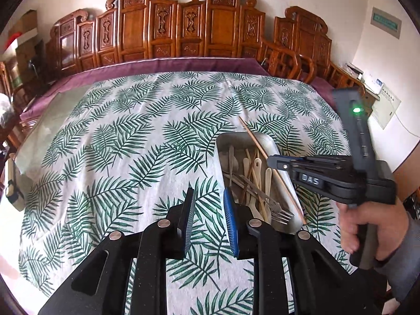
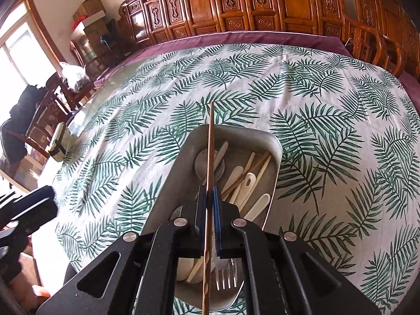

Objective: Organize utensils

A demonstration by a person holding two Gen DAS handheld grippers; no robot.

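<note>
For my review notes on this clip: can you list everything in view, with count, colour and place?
metal tray: one, silver, on the leaf-print cloth, holding the utensils.
utensils: several, cream, wood and steel, including a fork, in the tray.
chopstick: one, brown, clamped over the tray.
tablecloth: one, white with green leaves.
carved chairs: a row, brown, behind the table.
left gripper: black, open, empty, left of the tray.
right gripper: black, shut on the chopstick.
hand: one, holding the right gripper.
</note>
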